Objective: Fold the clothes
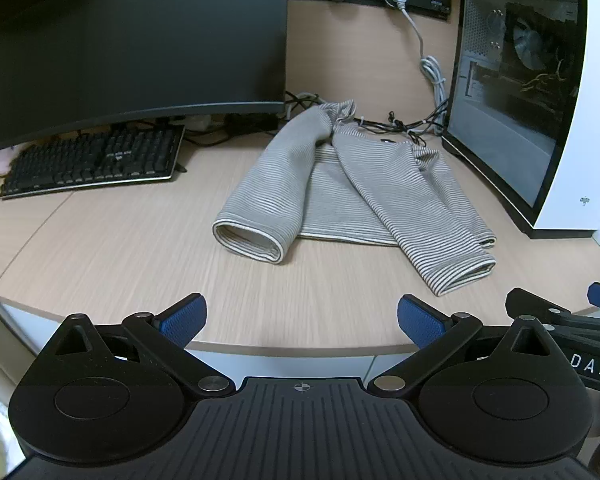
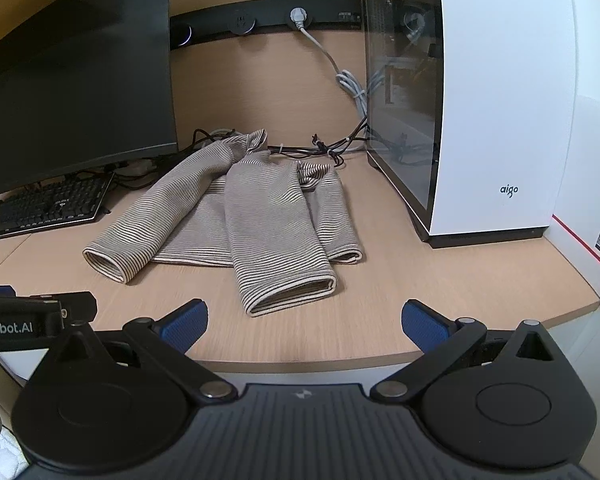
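With my left hand-held gripper [image 1: 302, 322] and right hand-held gripper [image 2: 304, 326] both spread apart and empty at the table [image 1: 120, 248] edge, the striped top [image 1: 340, 184] lies mid-table, where I judge a careless pull could snag the cables [image 1: 400, 124] behind it.

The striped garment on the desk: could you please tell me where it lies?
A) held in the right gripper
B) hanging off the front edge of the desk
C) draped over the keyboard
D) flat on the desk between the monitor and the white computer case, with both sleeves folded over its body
D: the striped garment lies on the desk between the monitor and the white computer case, with both sleeves folded over its body.
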Tool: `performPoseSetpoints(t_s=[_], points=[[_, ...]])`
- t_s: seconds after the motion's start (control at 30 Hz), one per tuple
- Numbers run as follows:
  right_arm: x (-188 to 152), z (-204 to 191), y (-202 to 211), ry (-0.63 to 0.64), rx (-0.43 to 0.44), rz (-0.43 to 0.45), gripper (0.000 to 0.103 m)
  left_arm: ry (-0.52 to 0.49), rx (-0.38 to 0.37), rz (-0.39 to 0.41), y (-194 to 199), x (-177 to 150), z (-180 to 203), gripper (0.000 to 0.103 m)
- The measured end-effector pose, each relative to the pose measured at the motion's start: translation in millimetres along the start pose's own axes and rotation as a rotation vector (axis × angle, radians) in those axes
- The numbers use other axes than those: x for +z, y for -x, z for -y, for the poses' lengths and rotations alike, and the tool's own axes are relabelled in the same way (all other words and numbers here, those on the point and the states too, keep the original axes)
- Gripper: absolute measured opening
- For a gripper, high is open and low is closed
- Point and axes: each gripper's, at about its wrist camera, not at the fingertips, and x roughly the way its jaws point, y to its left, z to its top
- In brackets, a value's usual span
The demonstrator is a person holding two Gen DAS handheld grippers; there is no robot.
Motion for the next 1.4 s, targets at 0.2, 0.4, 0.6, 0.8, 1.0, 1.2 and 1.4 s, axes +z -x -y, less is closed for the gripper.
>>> performPoseSetpoints(t_s=[0.2,0.4,0.6,0.8,1.0,1.2,1.4], points=[[-0.3,-0.6,0.6,0.001,-0.002,0.001,0.103,0.002,-0.004,-0.001,0.6,-1.5,-0.3,0.103],[-0.7,-1.1,1.6,0.002,-0.005,0.003,0.103,0.001,-0.006,0.004,1.5,-1.2,0.8,0.103],[-0.8,-0.6,1.4,-0.003,-0.008,0.002,0.103,-0.003,-0.009,0.005,1.0,-1.5,2.2,0.103],[0.3,-1.0,0.0,-0.004,-0.004,-0.002,0.103,-0.002,-0.009,0.004,0.3,-1.3,1.8,0.103],[0.9,-3.3,-0.8,-0.004,-0.005,-0.002,0.103,-0.004,-0.011,0.003,-2.1,-0.4,0.8,0.103],[1.4,-5.1,-2.1,-0.006,-0.010,-0.002,0.103,-0.006,-0.016,-0.002,-5.5,0.7,0.3,0.103],[4.3,-5.8,-8.1,-0.020,-0.013,-0.012,0.103,-0.013,-0.025,-0.030,-14.9,2.2,-3.4,0.103]])
